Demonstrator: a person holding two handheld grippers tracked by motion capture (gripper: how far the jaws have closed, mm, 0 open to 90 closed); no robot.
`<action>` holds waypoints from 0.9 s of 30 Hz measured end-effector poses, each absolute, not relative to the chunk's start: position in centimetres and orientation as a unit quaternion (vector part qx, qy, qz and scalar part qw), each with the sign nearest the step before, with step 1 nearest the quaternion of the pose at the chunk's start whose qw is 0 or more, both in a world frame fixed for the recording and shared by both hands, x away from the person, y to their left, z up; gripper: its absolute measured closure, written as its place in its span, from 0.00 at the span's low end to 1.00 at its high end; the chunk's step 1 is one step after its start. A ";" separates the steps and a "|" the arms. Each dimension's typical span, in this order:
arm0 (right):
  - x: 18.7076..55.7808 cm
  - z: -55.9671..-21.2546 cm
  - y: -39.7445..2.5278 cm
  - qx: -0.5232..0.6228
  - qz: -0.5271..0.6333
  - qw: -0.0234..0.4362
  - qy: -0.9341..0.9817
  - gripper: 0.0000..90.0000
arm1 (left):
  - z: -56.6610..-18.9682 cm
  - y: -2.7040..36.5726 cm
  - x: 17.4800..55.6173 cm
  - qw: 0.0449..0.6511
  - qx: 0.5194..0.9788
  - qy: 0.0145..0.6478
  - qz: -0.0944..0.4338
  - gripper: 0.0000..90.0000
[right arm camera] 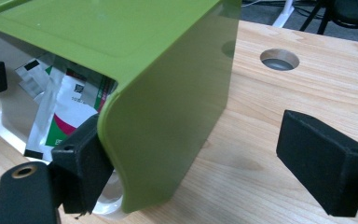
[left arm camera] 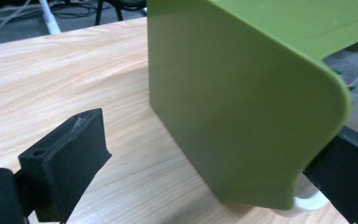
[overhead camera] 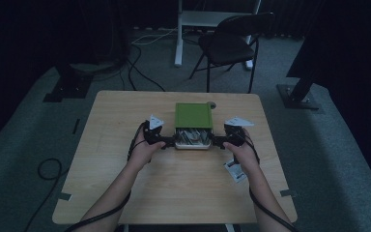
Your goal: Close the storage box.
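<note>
A green box [overhead camera: 193, 115] stands at the middle of the wooden table [overhead camera: 125, 125], and its white drawer [overhead camera: 192, 144] is pulled out toward me with printed packets [right arm camera: 63, 109] inside. My left gripper [overhead camera: 168, 142] is at the drawer's left side, my right gripper [overhead camera: 219, 141] at its right. In the left gripper view, the left gripper [left arm camera: 205, 172] is open and straddles the green shell's front corner [left arm camera: 242, 116]. In the right gripper view, the right gripper [right arm camera: 205, 158] is also open: one jaw sits against the inside of the green wall [right arm camera: 168, 121], the other stands well clear outside.
A loose packet [overhead camera: 235, 170] lies on the table by the person's right hand. A round hole [right arm camera: 279, 59] is cut into the tabletop behind the box. A dark chair [overhead camera: 232, 43] and cables are on the floor beyond the table.
</note>
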State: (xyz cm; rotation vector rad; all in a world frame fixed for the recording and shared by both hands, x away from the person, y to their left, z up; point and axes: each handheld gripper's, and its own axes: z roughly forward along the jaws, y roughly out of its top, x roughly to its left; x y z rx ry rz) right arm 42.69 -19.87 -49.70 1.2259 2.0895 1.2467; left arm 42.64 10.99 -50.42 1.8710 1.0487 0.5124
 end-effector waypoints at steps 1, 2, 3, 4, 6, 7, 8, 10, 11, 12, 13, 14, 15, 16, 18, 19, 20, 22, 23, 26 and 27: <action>42.6 -49.7 -19.8 0.439 0.450 0.205 0.750 0.15 | -50.3 10.9 42.6 0.454 0.757 0.423 0.206 0.05; 42.6 -49.7 -19.7 0.437 0.451 0.204 0.751 0.15 | -50.2 10.8 42.5 0.458 0.755 0.423 0.204 0.05; 42.5 -49.6 -19.6 0.435 0.453 0.203 0.751 0.15 | -50.1 10.7 42.4 0.461 0.754 0.422 0.202 0.05; 42.4 -49.6 -19.6 0.433 0.454 0.203 0.751 0.15 | -49.9 10.6 42.3 0.465 0.753 0.421 0.199 0.05; 42.3 -49.5 -19.4 0.432 0.456 0.205 0.751 0.15 | -49.6 10.4 42.1 0.467 0.756 0.414 0.198 0.05; 42.3 -49.4 -19.4 0.432 0.458 0.206 0.749 0.15 | -49.6 10.3 42.0 0.467 0.756 0.413 0.200 0.05; 42.3 -49.3 -19.4 0.434 0.463 0.204 0.745 0.15 | -49.5 10.2 41.9 0.470 0.756 0.411 0.199 0.05; 42.1 -49.1 -19.4 0.436 0.471 0.203 0.740 0.15 | -49.3 10.3 41.7 0.473 0.755 0.408 0.200 0.05; 42.0 -49.1 -19.4 0.435 0.471 0.204 0.740 0.15 | -49.3 10.3 41.6 0.471 0.756 0.406 0.204 0.05; 42.0 -49.0 -19.4 0.433 0.471 0.205 0.740 0.15 | -49.2 10.3 41.4 0.470 0.756 0.405 0.206 0.05; 41.9 -49.0 -19.5 0.435 0.471 0.205 0.739 0.15 | -49.1 10.4 41.3 0.472 0.754 0.407 0.207 0.05; 41.9 -49.0 -19.6 0.439 0.470 0.205 0.738 0.15 | -49.1 10.6 41.3 0.474 0.751 0.410 0.209 0.05; 41.9 -49.0 -19.7 0.441 0.469 0.206 0.737 0.15 | -49.0 10.7 41.2 0.475 0.748 0.413 0.211 0.05; 41.8 -49.1 -19.8 0.442 0.469 0.205 0.736 0.15 | -49.0 10.8 41.2 0.474 0.746 0.416 0.214 0.05; 41.7 -49.2 -19.9 0.444 0.468 0.205 0.736 0.15 | -48.8 11.1 41.0 0.468 0.748 0.415 0.221 0.05; 41.6 -49.2 -20.0 0.444 0.467 0.206 0.737 0.15 | -48.8 11.2 41.0 0.468 0.748 0.414 0.222 0.05; 41.5 -49.2 -20.0 0.443 0.466 0.206 0.737 0.15 | -48.7 11.3 40.9 0.468 0.748 0.414 0.222 0.05; 41.4 -49.2 -20.1 0.444 0.462 0.209 0.739 0.15 | -48.5 11.5 40.9 0.467 0.747 0.417 0.224 0.05; 41.4 -49.2 -20.2 0.443 0.461 0.210 0.740 0.15 | -48.5 11.5 40.8 0.462 0.749 0.416 0.229 0.05; 41.3 -49.1 -20.4 0.445 0.462 0.212 0.738 0.15 | -48.4 11.7 40.6 0.466 0.748 0.414 0.226 0.05; 41.3 -49.1 -20.5 0.445 0.462 0.212 0.737 0.15 | -48.4 11.8 40.6 0.466 0.748 0.415 0.227 0.05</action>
